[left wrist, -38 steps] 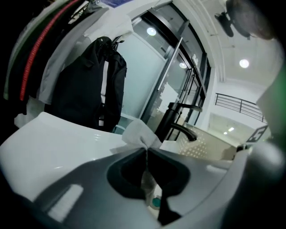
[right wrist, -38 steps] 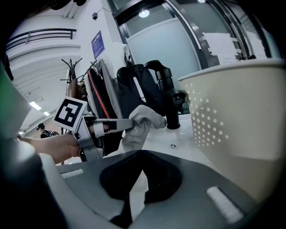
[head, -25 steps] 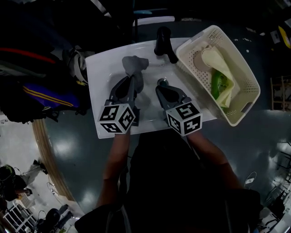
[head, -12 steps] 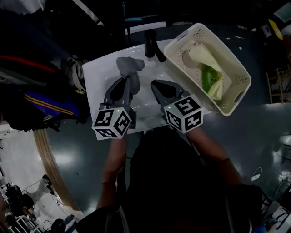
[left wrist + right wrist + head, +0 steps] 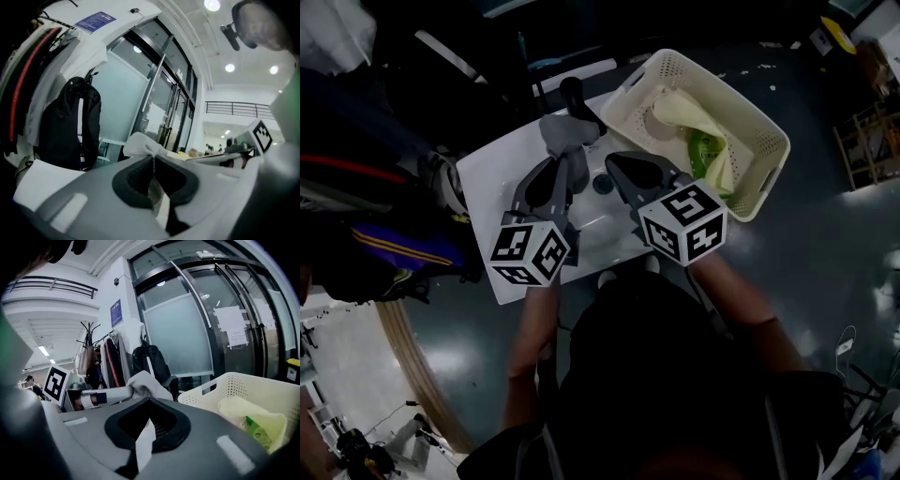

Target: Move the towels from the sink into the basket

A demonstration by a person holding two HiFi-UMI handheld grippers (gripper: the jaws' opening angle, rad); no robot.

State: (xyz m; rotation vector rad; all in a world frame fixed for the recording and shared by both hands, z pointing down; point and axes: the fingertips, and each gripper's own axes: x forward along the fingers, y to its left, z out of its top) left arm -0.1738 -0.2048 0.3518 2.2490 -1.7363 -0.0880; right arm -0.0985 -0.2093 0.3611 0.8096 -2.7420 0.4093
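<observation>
**Views.** The head view alone shows the white sink with its black faucet and drain. The basket stands touching the sink's right end. The left gripper view alone shows the grip. The left tool is narrowed on a fold of the grey towel, which bunches just past the tips. The right gripper view shows the right tool fully closed with nothing held. Beyond it are the basket and the grey towel beside it.

**Count.**
- Tools: two, the left tool and the right tool, side by side over the sink.
- Towels: three. The grey towel hangs from the left tool near the faucet. A cream towel and a green towel lie in the basket.
- Sink: one. Basket: one.

**Change from one second ago.** Both tools have risen. The grey towel, previously draped down into the bowl, now hangs higher at the back rim. Both tools' openings are unchanged.
</observation>
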